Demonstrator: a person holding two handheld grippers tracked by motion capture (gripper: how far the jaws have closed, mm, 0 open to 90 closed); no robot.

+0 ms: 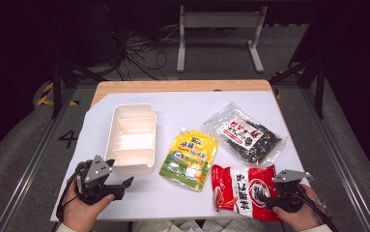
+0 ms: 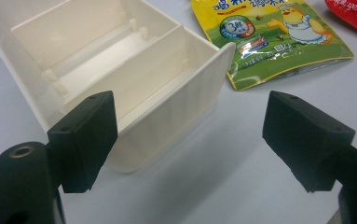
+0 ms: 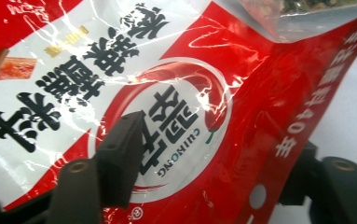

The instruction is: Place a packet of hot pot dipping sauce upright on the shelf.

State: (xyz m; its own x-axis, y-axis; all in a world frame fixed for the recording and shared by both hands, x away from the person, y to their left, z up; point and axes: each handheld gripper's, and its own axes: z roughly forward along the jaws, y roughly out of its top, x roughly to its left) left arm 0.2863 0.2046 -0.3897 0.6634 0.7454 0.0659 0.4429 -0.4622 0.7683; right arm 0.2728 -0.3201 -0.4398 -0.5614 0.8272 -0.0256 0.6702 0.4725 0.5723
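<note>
High view: your right gripper point(image 1: 269, 199) sits at the near right edge of the red-and-white glossy snack packet point(image 1: 238, 189), which lies flat on the white table sheet point(image 1: 182, 108). Your left gripper point(image 1: 124, 186) rests just beside the near end of the cream plastic divided box point(image 1: 132, 137), holding nothing. The box is empty, so judge the packing as not begun: no packet is in it. The yellow-green spouted pouch point(image 1: 190, 159) lies between box and red packet and stands on the direct path; the clear bag of dark dried food point(image 1: 245, 135) lies farther off.

Left gripper view: the jaws stand wide apart, empty, framing the box corner point(image 2: 213, 70).

Right gripper view: the jaws straddle the red packet point(image 3: 176, 93), one above its face, one at its far edge. They are partly closed; you cannot tell whether the pads press yet.
</note>
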